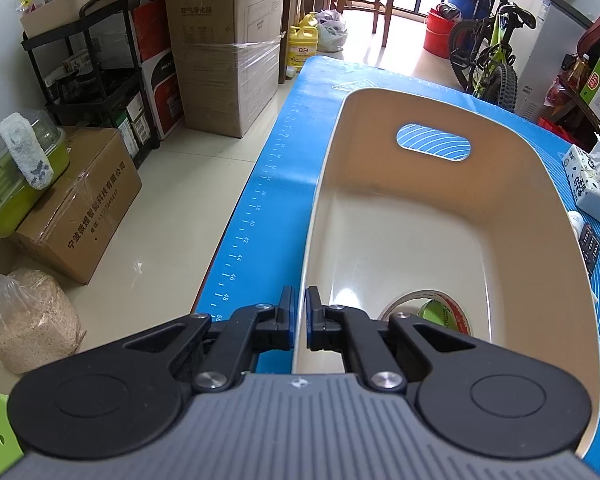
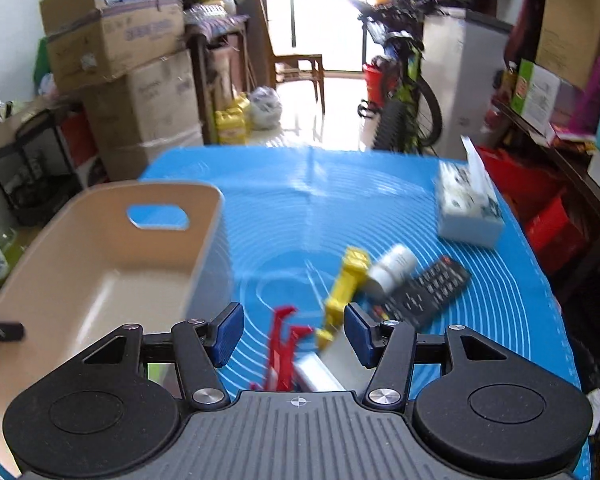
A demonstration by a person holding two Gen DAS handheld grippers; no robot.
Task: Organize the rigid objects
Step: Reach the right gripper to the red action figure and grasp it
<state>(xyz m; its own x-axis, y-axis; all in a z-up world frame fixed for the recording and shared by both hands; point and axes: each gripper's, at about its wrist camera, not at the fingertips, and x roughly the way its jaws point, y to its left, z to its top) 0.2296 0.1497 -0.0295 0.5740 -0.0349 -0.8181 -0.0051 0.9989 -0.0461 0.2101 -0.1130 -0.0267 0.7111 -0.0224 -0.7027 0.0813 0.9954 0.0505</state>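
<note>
Left wrist view: left gripper (image 1: 299,312) is clamped narrow on the near-left rim of the beige bin (image 1: 512,128), one finger outside, one inside, steadying it on the blue mat (image 1: 284,152). Inside the bin, a tape roll (image 1: 440,306) sits at the near end, partly hidden by the gripper; rest of the floor is bare. Tissue box (image 1: 588,184) and remote (image 1: 590,246) lie on the mat past the bin's right wall. Risk: the grip sits on a thin wall near one corner, so a pull or twist could tip or slide the bin. Right wrist view, blurry: right gripper (image 2: 294,334) is wide, holding nothing, hovering over the loose items right of the bin (image 2: 204,196). Red clamp (image 2: 284,344) lies between the fingers, yellow toy (image 2: 346,284) just beside the right finger, white bottle (image 2: 392,270) touching the remote (image 2: 428,292), a grey flat piece (image 2: 320,372) low down, unclear what. Items crowd together, so closing may catch the yellow toy along with the clamp or knock the bottle rolling. Tissue box (image 2: 466,208) stands farther right. Bin wall is close on the left, may block the carry-over if kept low.
</note>
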